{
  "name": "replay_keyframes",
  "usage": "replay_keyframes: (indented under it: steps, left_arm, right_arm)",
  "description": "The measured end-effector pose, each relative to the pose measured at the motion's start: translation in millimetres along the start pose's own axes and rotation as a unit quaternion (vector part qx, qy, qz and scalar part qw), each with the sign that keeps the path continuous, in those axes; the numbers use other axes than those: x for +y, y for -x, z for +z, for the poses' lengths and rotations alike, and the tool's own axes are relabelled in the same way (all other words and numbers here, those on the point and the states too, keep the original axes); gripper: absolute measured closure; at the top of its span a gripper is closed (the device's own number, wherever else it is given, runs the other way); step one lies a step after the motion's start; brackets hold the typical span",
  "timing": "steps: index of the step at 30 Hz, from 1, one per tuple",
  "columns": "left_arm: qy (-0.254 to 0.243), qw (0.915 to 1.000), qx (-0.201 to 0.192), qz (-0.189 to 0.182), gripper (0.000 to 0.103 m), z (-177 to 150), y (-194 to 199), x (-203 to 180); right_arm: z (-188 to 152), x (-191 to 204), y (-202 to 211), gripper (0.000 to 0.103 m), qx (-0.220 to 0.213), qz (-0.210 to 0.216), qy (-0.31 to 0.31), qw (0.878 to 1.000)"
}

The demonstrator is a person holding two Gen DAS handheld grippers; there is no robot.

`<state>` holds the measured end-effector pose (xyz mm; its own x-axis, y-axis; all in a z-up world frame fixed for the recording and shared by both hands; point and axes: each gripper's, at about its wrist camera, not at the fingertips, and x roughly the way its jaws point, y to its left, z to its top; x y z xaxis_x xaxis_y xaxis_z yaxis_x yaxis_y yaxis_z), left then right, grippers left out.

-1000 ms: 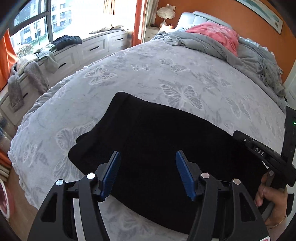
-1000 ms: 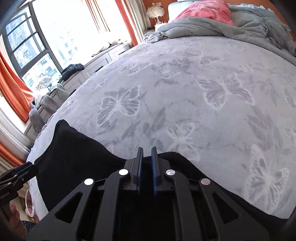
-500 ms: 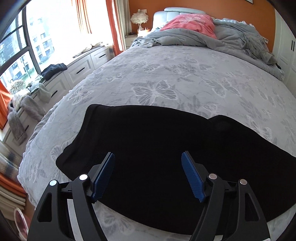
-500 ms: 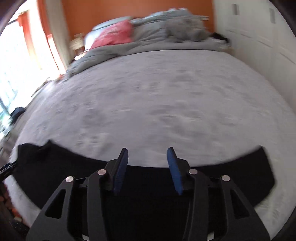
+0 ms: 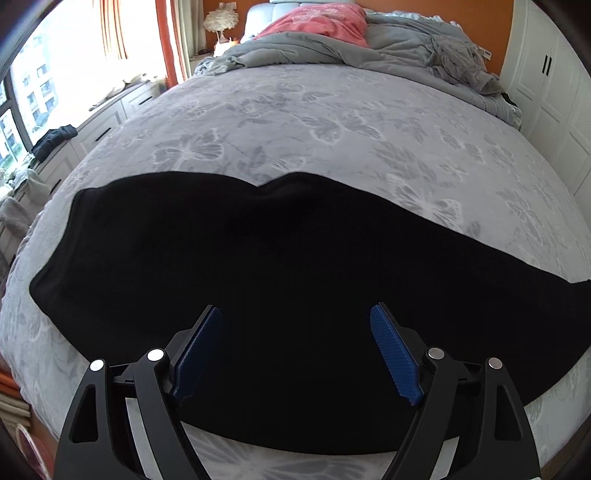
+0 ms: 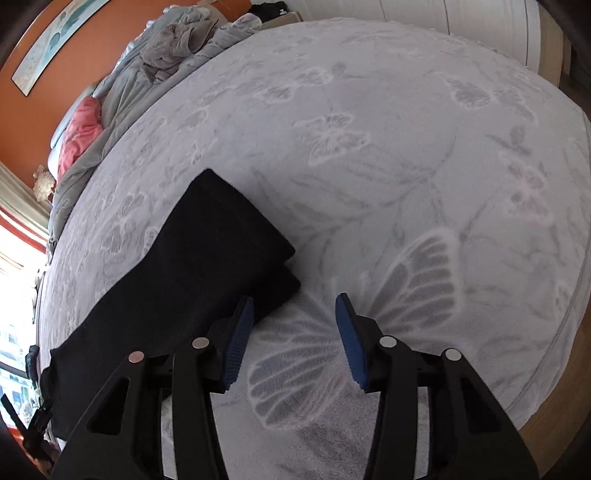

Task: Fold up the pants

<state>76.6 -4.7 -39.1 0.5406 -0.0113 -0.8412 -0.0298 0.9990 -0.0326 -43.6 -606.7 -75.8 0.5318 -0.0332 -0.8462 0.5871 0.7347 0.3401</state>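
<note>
Black pants (image 5: 277,240) lie flat and lengthwise across the near part of a grey butterfly-print bedspread (image 5: 332,122), folded leg on leg. My left gripper (image 5: 295,310) hovers over their middle with its jaws opening wide; only flat cloth shows below them, none of it pinched. In the right wrist view the pants (image 6: 192,266) run off to the lower left, and their stacked leg ends reach the left blue pad (image 6: 236,343). My right gripper (image 6: 294,300) sits just past those ends over bare bedspread (image 6: 406,147), its jaws closing slightly, nothing between them.
A rumpled grey duvet (image 5: 406,48) and a pink pillow (image 5: 317,18) lie at the head of the bed. White drawers with clothes (image 5: 51,138) line the window on the left. White wardrobe doors (image 5: 550,85) stand on the right. The bed's edge (image 6: 554,369) drops to wooden floor.
My right gripper has opened, let go of the pants and swung round to their leg ends. The left gripper has slid toward the pants' middle, its jaws spreading wider.
</note>
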Motion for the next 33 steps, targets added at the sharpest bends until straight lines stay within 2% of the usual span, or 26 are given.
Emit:
replay_keyframes:
  steps: [2,4,5,6,8,10,11,13,14,15,16,18,19,20,21,22,27,30,32,33]
  left_arm:
    - [-0.011,0.9999,0.010,-0.005,0.023,-2,-7,-9]
    - [-0.021,0.9998,0.007,0.003,0.023,-3,-10,-17]
    - [-0.024,0.9997,0.005,0.003,0.023,-3,-11,-20]
    - [-0.025,0.9997,0.005,0.002,0.023,-2,-13,-22]
    - [-0.028,0.9996,0.006,-0.005,0.023,-2,-14,-26]
    - [-0.030,0.9995,0.007,-0.008,0.023,-2,-14,-27]
    - [-0.032,0.9994,0.007,-0.009,0.023,-2,-15,-28]
    - [-0.038,0.9992,0.011,-0.006,0.023,-2,-18,-29]
    - [-0.041,0.9990,0.015,-0.005,0.023,-3,-20,-29]
    - [-0.040,0.9990,0.018,-0.002,0.023,-3,-22,-29]
    - [-0.038,0.9990,0.020,-0.006,0.023,-3,-23,-29]
    - [-0.035,0.9990,0.023,-0.013,0.023,-2,-24,-29]
    - [-0.033,0.9991,0.023,-0.016,0.023,-2,-23,-29]
    - [-0.031,0.9991,0.023,-0.020,0.023,-3,-22,-29]
    - [-0.030,0.9990,0.022,-0.023,0.023,-3,-21,-30]
    - [-0.032,0.9990,0.021,-0.025,0.023,-4,-20,-31]
    - [-0.045,0.9983,0.013,-0.035,0.023,-7,-12,-33]
    - [-0.051,0.9979,0.009,-0.040,0.021,-9,-8,-33]
    - [-0.055,0.9972,0.009,-0.049,0.020,-10,-5,-32]
    - [-0.057,0.9970,0.009,-0.052,0.020,-11,-4,-32]
  right_arm:
    - [-1,7,-9,0.059,0.007,0.010,0.018,1.000]
    - [3,14,-14,0.057,-0.007,0.007,0.037,0.999]
    - [6,18,-17,0.065,-0.007,0.014,0.040,0.999]
    - [10,21,-16,0.092,-0.009,0.023,0.039,0.999]
    - [16,28,3,0.092,-0.037,0.051,0.033,0.997]
    - [18,31,24,0.092,-0.070,0.049,0.060,0.995]
    - [18,23,14,0.092,-0.060,0.031,0.059,0.996]
    - [10,3,-26,0.091,0.016,0.018,0.031,0.999]
    - [7,1,-24,0.089,0.001,0.026,0.032,0.999]
    - [9,4,-17,0.080,0.001,0.034,0.032,0.999]
    - [10,4,-7,0.077,-0.011,0.043,0.020,0.999]
    - [8,-1,9,0.065,-0.029,0.073,0.000,0.997]
    - [6,-3,13,0.064,-0.034,0.088,-0.011,0.995]
    - [6,-7,15,0.056,-0.033,0.105,-0.027,0.994]
    - [6,-10,13,0.035,-0.026,0.125,-0.046,0.991]
    - [6,-12,11,0.029,-0.022,0.134,-0.061,0.989]
    - [8,-16,-20,0.029,0.040,0.163,-0.133,0.977]
    - [8,-9,-27,0.029,0.025,0.169,-0.151,0.974]
    - [11,-2,-30,0.029,0.014,0.158,-0.156,0.975]
    - [14,4,-32,0.035,0.007,0.159,-0.156,0.975]
